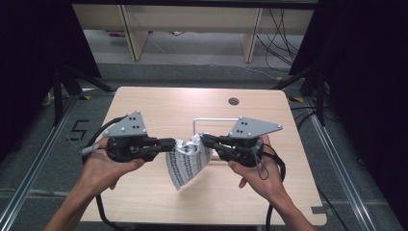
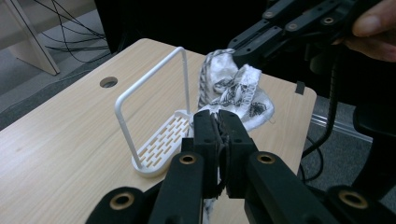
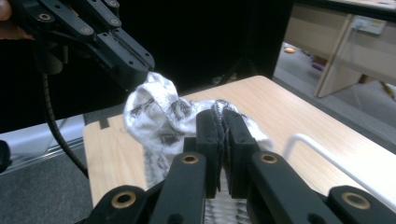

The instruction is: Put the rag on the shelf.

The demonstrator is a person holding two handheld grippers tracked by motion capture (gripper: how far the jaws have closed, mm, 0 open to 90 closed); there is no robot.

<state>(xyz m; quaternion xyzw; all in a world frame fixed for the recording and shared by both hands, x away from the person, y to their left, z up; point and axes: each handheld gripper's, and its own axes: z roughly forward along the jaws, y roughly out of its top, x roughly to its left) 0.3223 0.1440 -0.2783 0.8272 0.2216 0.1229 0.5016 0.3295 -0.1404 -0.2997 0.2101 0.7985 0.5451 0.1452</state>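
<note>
Left tongs (image 2: 218, 122): lower centre of the left gripper view, jaws pressed together on an edge of the patterned cloth (image 2: 236, 93). Right tongs (image 3: 222, 122): lower centre of the right gripper view, likewise pinching the cloth.

Patterned cloth (image 1: 185, 161) (white with dark print): centre of the high view, strung between the two sets of tongs, its lower part hanging toward the tabletop (image 1: 159, 103); whether it touches cannot be told.

White wire rack (image 2: 159, 135): left of centre in the left gripper view, standing upright on the tabletop behind the cloth, slotted base with a tall hoop.

Hands: left hand (image 1: 103, 166) lower left, right hand (image 1: 260, 175) lower right of the high view.
</note>
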